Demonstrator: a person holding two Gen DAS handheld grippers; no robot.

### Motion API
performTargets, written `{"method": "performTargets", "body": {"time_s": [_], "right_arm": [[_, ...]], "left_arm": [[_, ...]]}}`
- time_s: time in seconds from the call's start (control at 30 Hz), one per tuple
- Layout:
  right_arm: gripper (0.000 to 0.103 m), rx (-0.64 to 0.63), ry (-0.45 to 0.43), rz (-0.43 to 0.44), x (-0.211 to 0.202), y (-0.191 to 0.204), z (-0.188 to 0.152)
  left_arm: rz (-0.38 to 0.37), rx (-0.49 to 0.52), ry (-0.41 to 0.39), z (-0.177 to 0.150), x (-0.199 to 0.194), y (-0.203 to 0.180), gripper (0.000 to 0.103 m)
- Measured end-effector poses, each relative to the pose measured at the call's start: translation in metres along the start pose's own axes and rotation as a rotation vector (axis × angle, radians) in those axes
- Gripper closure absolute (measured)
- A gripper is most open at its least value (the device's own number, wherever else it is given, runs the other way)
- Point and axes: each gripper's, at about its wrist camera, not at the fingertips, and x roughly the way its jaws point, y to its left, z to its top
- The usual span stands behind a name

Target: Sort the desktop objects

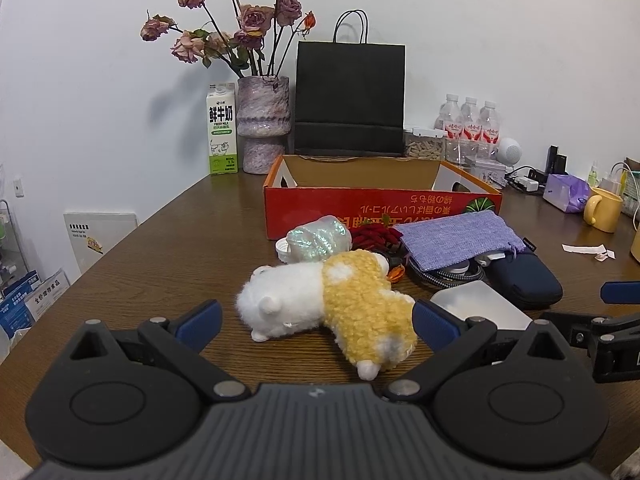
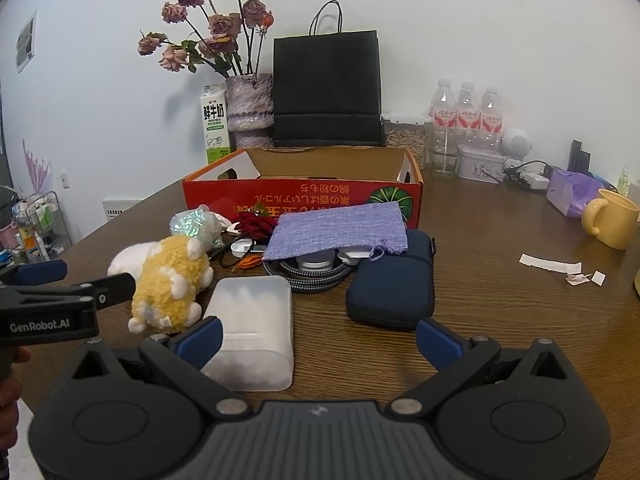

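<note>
Two sets of fingers, both spread wide and holding nothing: my left gripper (image 1: pixel 316 322) hangs low over the worktop (image 1: pixel 180 248) with the plush toy (image 1: pixel 332 304) lying on its side between its blue pads; my right gripper (image 2: pixel 318 338) hovers beside it, the frosted plastic box (image 2: pixel 254 332) touching or just beside its left pad, I cannot tell which; the dark blue zip case (image 2: pixel 394 284) lies ahead of its right pad.

Behind these sits a crowded heap: a purple woven pouch (image 2: pixel 340 228) draped over a coiled braided cable (image 2: pixel 308 276) and leaning on the zip case; a red scrunchie (image 2: pixel 258 226), an iridescent wrapped bundle (image 2: pixel 192 222) and a small white cap (image 2: pixel 242 247) just past the plush toy; all of this stands between my fingers and the open red cardboard box (image 2: pixel 304 196), which is near the far edge.

Along the far edge stand a milk carton (image 1: pixel 221 130), a vase of dried roses (image 1: pixel 263 120), a black paper bag (image 1: pixel 349 98) and three water bottles (image 1: pixel 470 120); toward the right edge are a yellow mug (image 2: pixel 612 218), a purple tissue pack (image 2: pixel 568 194) and scraps of white paper (image 2: pixel 550 262).
</note>
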Motion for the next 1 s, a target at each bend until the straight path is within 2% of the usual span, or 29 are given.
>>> {"method": "performTargets", "body": {"time_s": [0.77, 1.0], "right_arm": [[0.000, -0.002, 0.013, 0.006, 0.000, 0.003, -0.003], [0.000, -0.023, 0.034, 0.040, 0.011, 0.010, -0.002]], "left_arm": [[-0.006, -0.003, 0.003, -0.005, 0.000, 0.002, 0.000], [-0.022, 0.000, 0.003, 0.000, 0.002, 0.002, 0.000]]}}
